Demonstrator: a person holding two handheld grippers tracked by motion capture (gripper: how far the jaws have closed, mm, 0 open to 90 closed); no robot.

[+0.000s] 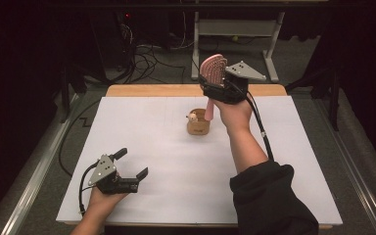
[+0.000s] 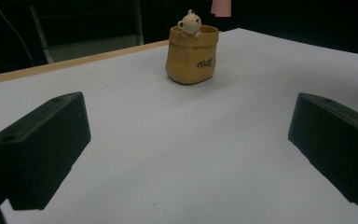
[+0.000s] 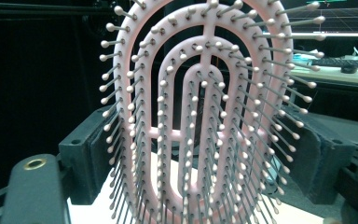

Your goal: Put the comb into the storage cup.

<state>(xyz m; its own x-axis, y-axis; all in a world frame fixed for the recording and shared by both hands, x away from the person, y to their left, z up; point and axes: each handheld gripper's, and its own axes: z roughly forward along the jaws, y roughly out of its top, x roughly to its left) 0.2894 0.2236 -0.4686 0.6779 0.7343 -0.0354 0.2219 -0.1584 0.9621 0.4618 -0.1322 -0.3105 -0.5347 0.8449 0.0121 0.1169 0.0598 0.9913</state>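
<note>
Pink hairbrush (image 1: 213, 70) clamped between right gripper (image 1: 219, 84) fingers (image 3: 89, 154)

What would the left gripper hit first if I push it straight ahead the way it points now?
Probably the tan pot with the small figure: it sits ahead of the open left gripper, slightly off centre, with bare table between. Depth is unclear.

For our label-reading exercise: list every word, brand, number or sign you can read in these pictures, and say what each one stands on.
Dark cursive word on the side of the small tan ceramic pot with a little animal figure at its rim: too blurred to read for certain.
Pink vented plastic hairbrush: no text visible.
White table cover: no text visible.
</note>
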